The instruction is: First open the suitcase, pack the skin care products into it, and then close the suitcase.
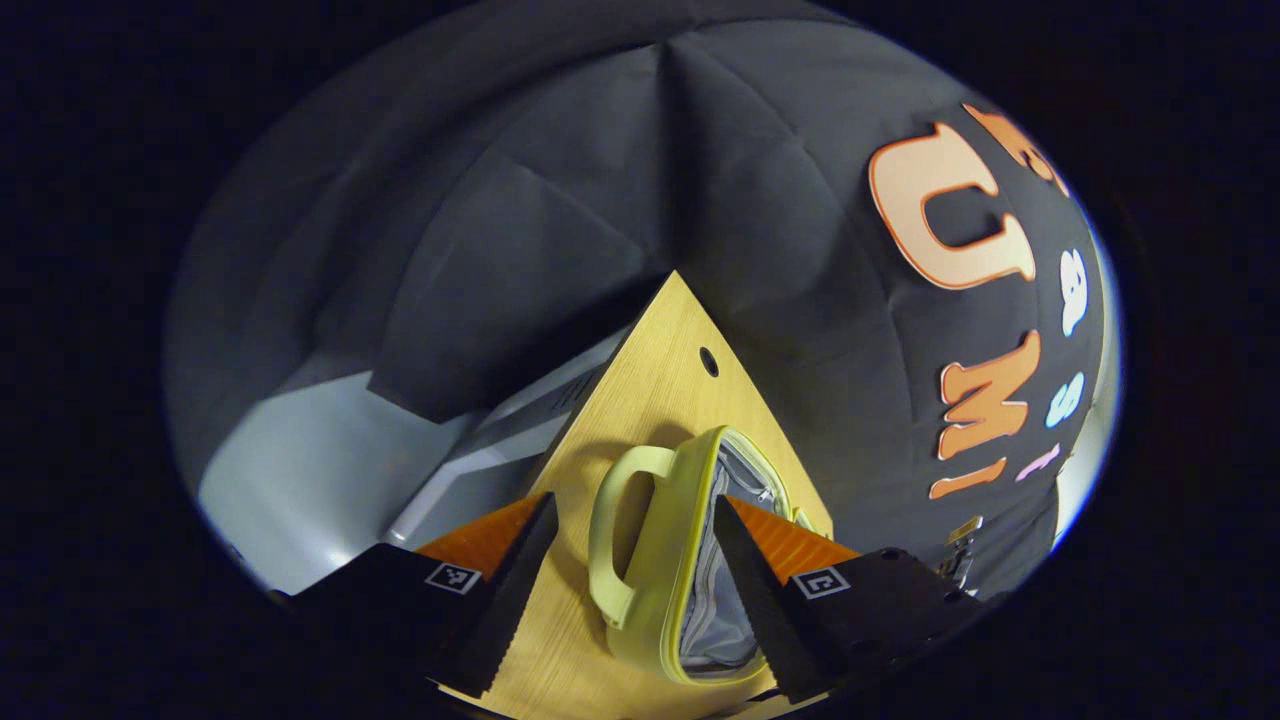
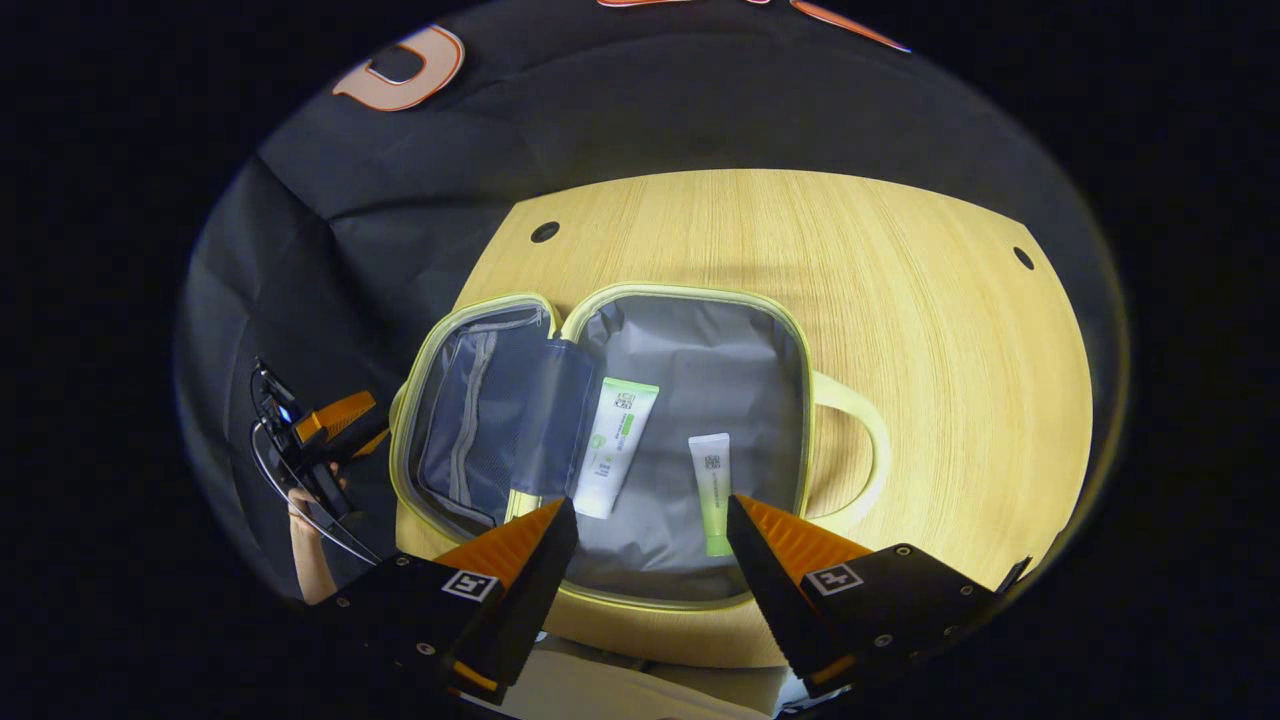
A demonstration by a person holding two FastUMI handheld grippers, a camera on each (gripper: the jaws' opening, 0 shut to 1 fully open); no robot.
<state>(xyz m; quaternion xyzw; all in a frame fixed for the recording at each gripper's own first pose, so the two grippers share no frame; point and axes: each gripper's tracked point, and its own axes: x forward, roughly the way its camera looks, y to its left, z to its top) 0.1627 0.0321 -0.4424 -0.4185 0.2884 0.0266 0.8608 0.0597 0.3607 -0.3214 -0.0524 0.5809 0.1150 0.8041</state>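
Suitcase (image 2: 700,350) lies open, holding two tubes (image 2: 618,445).

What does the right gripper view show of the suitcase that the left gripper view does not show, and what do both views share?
Right gripper view: the suitcase lies open flat, with a larger tube and a smaller tube on its grey lining. The right gripper is open above them, and the left gripper sits off the table's left edge.

Left gripper view: the suitcase seen side-on, between the open fingers of the left gripper, and a grey floor.

Both: the wooden table and the suitcase's handle.
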